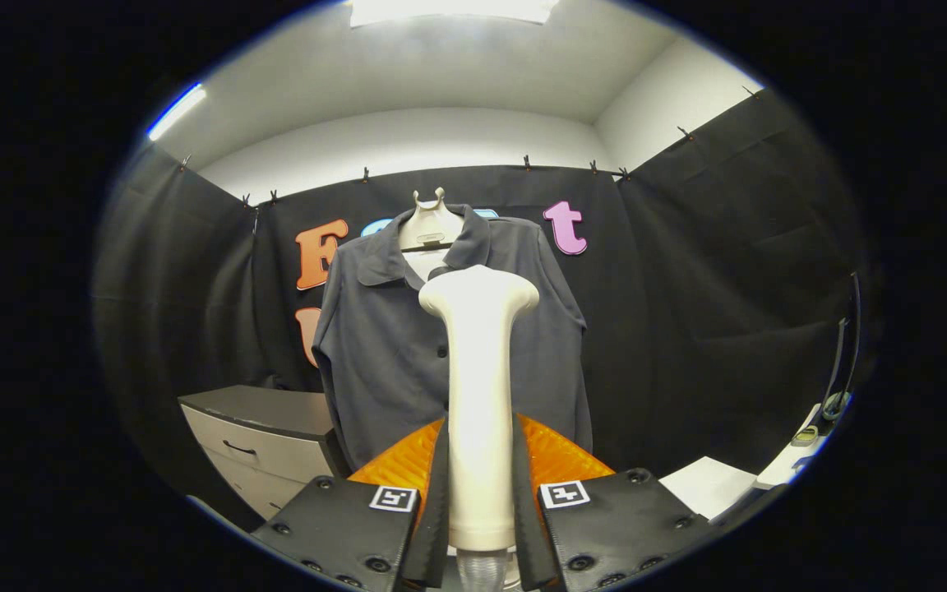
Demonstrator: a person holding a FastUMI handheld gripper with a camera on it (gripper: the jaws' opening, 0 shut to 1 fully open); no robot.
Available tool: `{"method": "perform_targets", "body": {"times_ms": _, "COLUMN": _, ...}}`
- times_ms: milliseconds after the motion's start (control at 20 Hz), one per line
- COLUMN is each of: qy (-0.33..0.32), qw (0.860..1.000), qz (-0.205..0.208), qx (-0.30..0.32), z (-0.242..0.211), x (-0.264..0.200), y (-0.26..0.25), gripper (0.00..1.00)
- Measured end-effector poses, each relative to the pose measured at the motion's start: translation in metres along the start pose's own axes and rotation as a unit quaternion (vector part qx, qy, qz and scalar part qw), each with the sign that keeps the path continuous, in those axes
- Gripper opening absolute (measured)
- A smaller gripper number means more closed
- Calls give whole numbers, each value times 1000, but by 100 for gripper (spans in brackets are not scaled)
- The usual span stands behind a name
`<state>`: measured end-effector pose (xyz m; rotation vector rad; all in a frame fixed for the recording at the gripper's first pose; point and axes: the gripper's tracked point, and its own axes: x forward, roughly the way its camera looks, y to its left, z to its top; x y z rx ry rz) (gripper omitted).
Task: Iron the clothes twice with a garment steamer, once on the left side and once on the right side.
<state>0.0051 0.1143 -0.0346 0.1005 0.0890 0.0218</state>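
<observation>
A dark grey short-sleeved shirt (pixel 383 353) hangs on a cream mannequin hanger (pixel 431 222) against the booth's black wall, straight ahead of me. A cream garment steamer (pixel 478 386) stands upright between my fingers, its wide head (pixel 479 294) level with the shirt's chest, just below the collar. My gripper (pixel 479 493) is shut on the steamer's handle, both black fingers (pixel 439 493) pressing its sides. The steamer hides the shirt's button line and part of its middle. I cannot tell whether the head touches the cloth.
A grey drawer cabinet (pixel 256 448) stands low to the left of the shirt. A white surface (pixel 708 485) lies low to the right, with small objects (pixel 806 436) and a cable (pixel 847 345) near the right wall.
</observation>
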Motion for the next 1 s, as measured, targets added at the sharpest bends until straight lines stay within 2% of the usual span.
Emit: {"method": "perform_targets", "body": {"times_ms": 1000, "qy": -10, "qw": 999, "qz": 29, "qx": 15, "z": 2, "x": 11, "y": 26, "gripper": 41}}
